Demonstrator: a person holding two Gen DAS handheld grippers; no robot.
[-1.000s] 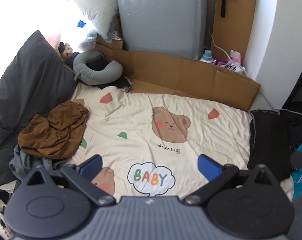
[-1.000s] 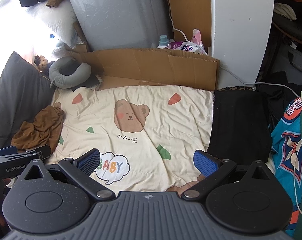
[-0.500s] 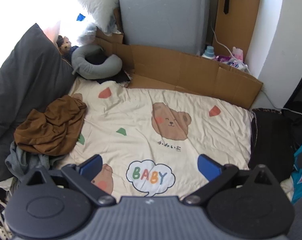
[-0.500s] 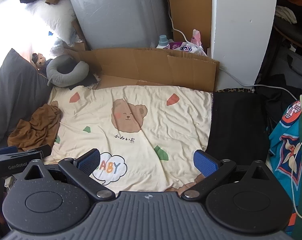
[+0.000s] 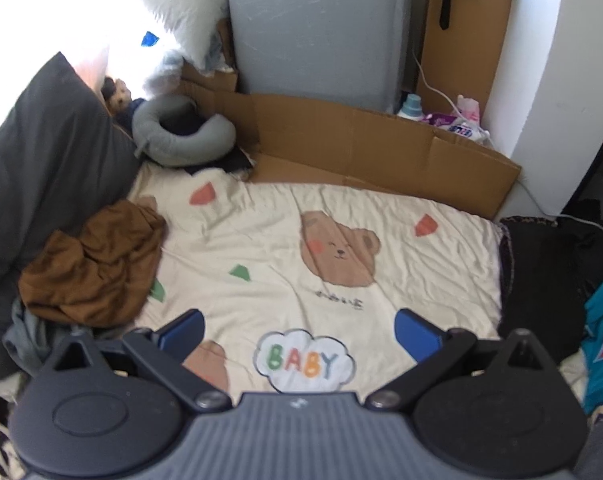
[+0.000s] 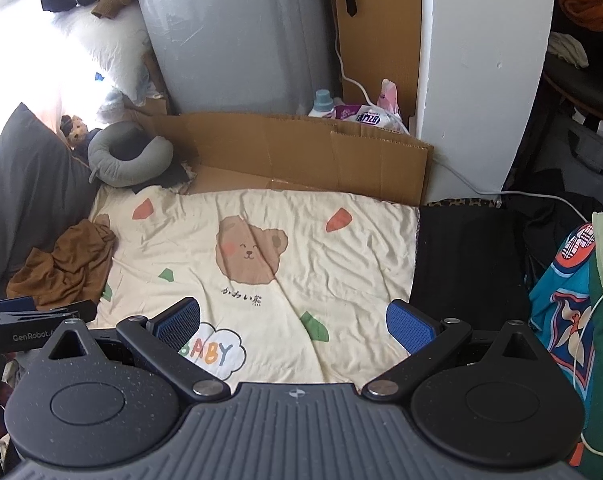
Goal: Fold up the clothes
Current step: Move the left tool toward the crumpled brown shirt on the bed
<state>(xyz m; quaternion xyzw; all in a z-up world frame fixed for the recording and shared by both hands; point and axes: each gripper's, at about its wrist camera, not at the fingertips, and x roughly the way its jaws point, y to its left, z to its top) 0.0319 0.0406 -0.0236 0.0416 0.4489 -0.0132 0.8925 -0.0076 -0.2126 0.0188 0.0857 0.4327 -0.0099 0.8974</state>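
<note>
left gripper jaws released, empty | right gripper jaws released, empty | brown garment lay crumpled at bed's left edge, ahead-left of both | left gripper was nearer it

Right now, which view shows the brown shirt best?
Left wrist: the brown shirt is large and close, its folds clear, crumpled on the blanket's left edge. Right wrist shows it smaller, near the frame edge.

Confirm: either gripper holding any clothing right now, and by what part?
Nothing held. Left gripper and right gripper are both open above the blanket; the brown garment lies crumpled, untouched.
</note>
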